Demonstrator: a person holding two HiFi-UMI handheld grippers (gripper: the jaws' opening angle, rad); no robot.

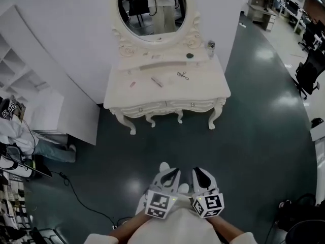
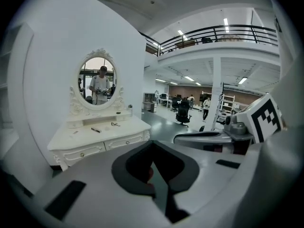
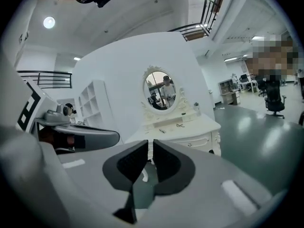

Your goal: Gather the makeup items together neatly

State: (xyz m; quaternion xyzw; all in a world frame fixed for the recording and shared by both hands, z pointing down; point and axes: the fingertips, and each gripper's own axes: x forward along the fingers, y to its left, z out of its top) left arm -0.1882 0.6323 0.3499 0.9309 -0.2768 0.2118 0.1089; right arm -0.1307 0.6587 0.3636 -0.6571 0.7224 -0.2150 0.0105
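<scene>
Nothing is gathered yet. A pinkish tube [image 1: 157,81], an eyelash curler [image 1: 183,75] and a small item, perhaps a lipstick [image 1: 132,84], lie apart on the table [image 1: 205,88]. The left gripper [image 1: 170,175] and right gripper [image 1: 202,175] hang well short of it, both pressed together and empty.

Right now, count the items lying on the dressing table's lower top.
3: small pink item left, slim tube middle, eyelash curler right. Smaller ones may go unseen.

White dressing table [image 1: 203,88], oval mirror [image 1: 152,6], dark green floor [image 1: 254,136], white wall [image 1: 66,24]
</scene>
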